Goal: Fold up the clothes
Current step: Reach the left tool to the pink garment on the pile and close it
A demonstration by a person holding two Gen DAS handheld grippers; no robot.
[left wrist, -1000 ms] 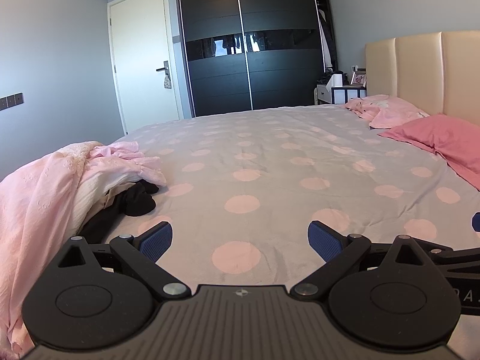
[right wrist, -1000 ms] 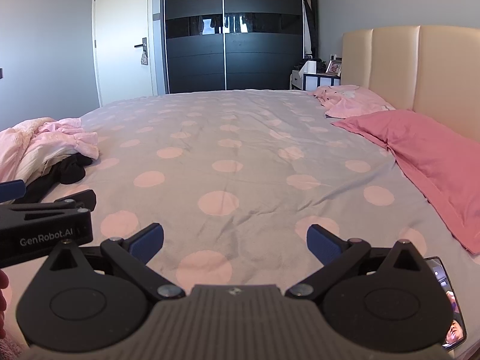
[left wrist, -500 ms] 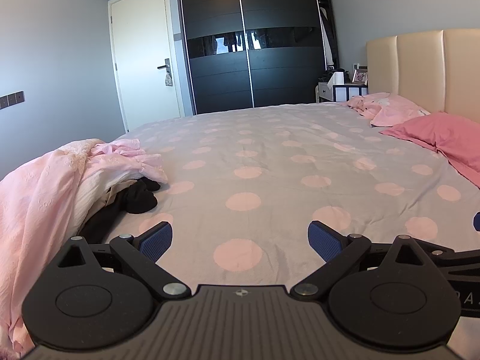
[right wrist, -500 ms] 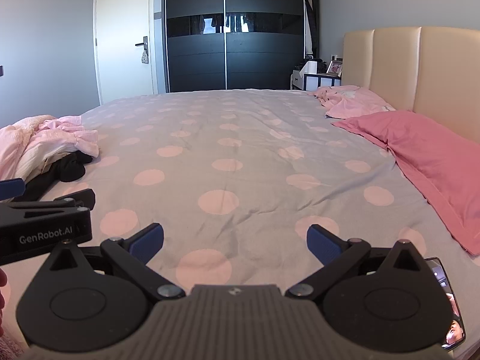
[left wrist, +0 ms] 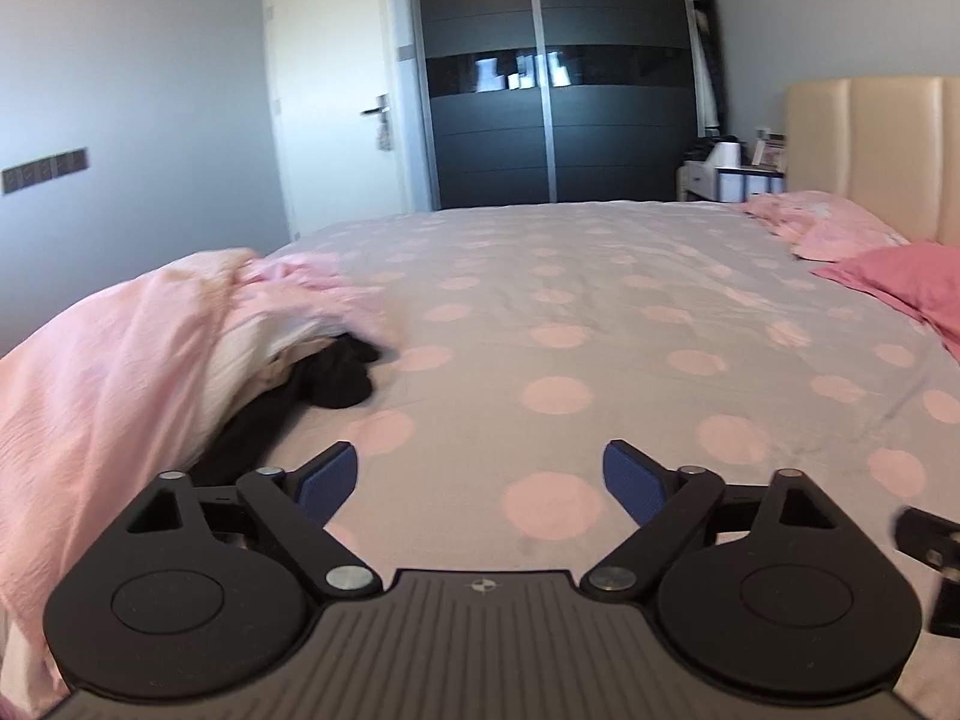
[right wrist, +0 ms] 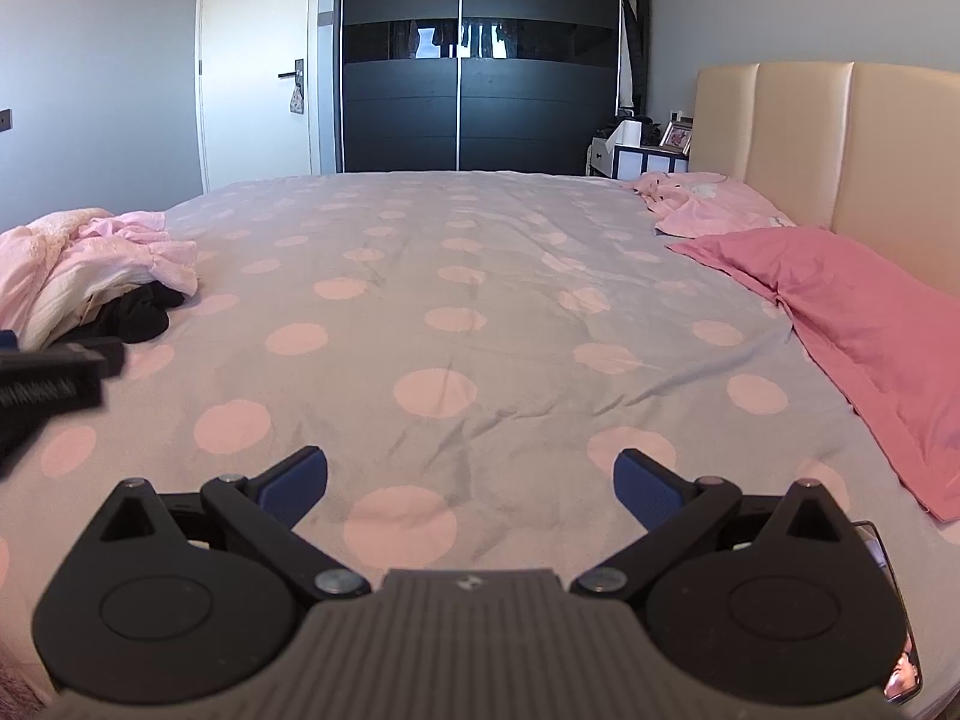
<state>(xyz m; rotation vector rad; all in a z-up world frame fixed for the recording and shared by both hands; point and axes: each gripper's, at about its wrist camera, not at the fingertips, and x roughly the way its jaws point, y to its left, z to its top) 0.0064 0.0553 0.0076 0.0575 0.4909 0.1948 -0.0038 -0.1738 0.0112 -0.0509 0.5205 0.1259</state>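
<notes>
The left hand-held gripper (left wrist: 480,474) had swung toward the clothes pile (left wrist: 150,360) at ten o'clock, jaws closing empty, risking snagging several garments at once.

A heap of clothes (right wrist: 90,264) is piled at the left edge of the bed (right wrist: 480,300). Pillows (right wrist: 840,312) are set on the right, against the headboard (right wrist: 840,138). A wardrobe (right wrist: 480,60) is placed beyond.

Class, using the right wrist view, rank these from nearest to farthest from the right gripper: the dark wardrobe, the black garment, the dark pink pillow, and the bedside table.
1. dark pink pillow, right side of the bed, its near corner closest to the right gripper.
2. black garment, left, at the edge of the clothes pile.
3. bedside table, far right, beside the headboard.
4. dark wardrobe, against the back wall.
</notes>
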